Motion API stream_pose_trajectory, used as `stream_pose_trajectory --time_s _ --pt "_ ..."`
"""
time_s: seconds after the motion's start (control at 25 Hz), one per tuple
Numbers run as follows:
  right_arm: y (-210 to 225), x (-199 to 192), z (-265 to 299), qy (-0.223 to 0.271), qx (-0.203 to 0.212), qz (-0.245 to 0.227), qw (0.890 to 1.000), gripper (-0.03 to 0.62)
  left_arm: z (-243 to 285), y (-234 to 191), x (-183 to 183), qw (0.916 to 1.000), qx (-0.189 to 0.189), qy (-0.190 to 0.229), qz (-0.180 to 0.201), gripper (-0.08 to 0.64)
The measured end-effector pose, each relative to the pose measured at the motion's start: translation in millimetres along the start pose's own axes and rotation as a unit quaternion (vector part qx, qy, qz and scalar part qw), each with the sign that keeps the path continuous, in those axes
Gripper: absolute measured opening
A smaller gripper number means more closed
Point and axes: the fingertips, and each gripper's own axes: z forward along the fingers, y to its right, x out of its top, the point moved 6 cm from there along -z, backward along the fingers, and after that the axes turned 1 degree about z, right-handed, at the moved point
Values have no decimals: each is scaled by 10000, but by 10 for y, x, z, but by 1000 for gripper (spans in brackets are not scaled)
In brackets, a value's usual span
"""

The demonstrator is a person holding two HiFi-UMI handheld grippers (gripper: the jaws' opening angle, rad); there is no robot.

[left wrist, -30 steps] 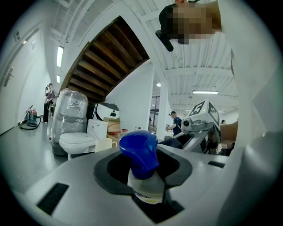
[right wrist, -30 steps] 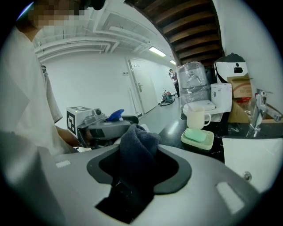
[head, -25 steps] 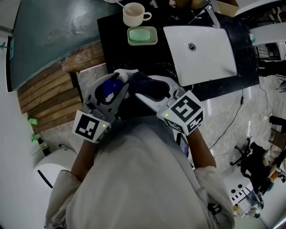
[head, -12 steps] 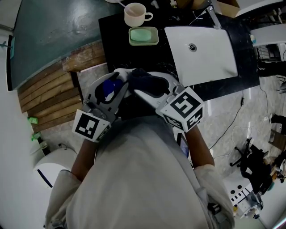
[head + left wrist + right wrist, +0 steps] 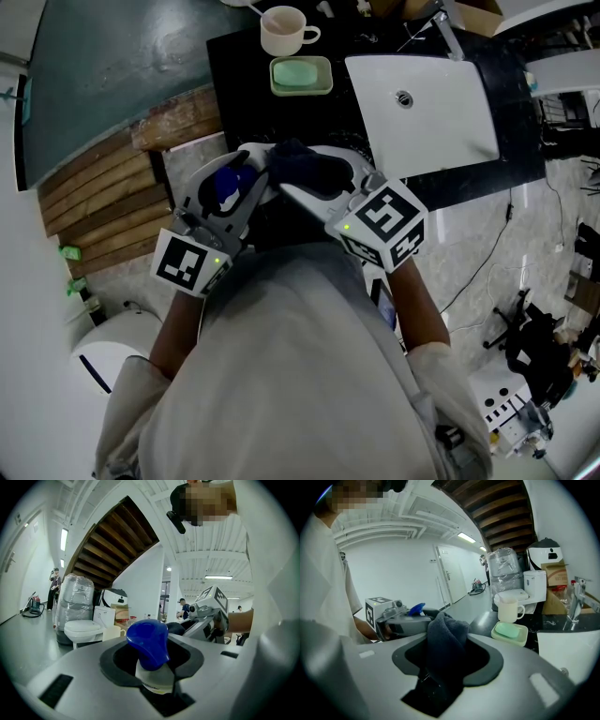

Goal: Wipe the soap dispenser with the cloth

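My left gripper (image 5: 246,178) is shut on the soap dispenser (image 5: 151,660), a pale bottle with a blue pump top (image 5: 225,186) that sticks up between the jaws in the left gripper view. My right gripper (image 5: 302,176) is shut on a dark grey cloth (image 5: 443,645), which bunches up out of its jaws. In the head view the cloth (image 5: 305,170) lies right beside the blue pump top, in front of my chest. Whether cloth and bottle touch I cannot tell. The bottle's lower body is hidden inside the left jaws.
On the black counter (image 5: 242,89) stand a cream mug (image 5: 284,30) and a green soap bar in its dish (image 5: 301,75). A white sink basin (image 5: 424,108) with a tap (image 5: 575,603) lies to the right. A wooden step (image 5: 112,192) is at the left.
The right gripper has shifted slightly, its marker cube a little lower left in the head view. The left gripper and the dispenser have kept still.
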Motion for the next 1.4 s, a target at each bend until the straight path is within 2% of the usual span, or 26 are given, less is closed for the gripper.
stream_pose_trajectory --time_s 0.52,1.0,1.4 --pt "32 59 54 7 10 -93 10000 178 -21 -11 -10 10000 3 -1 24 138" --pt "126 86 109 78 34 97 9999 178 -7 -51 -4 10000 24 -42 -40 138" --pt "202 94 128 124 -125 83 9998 179 22 -28 -10 10000 -44 -31 35 138"
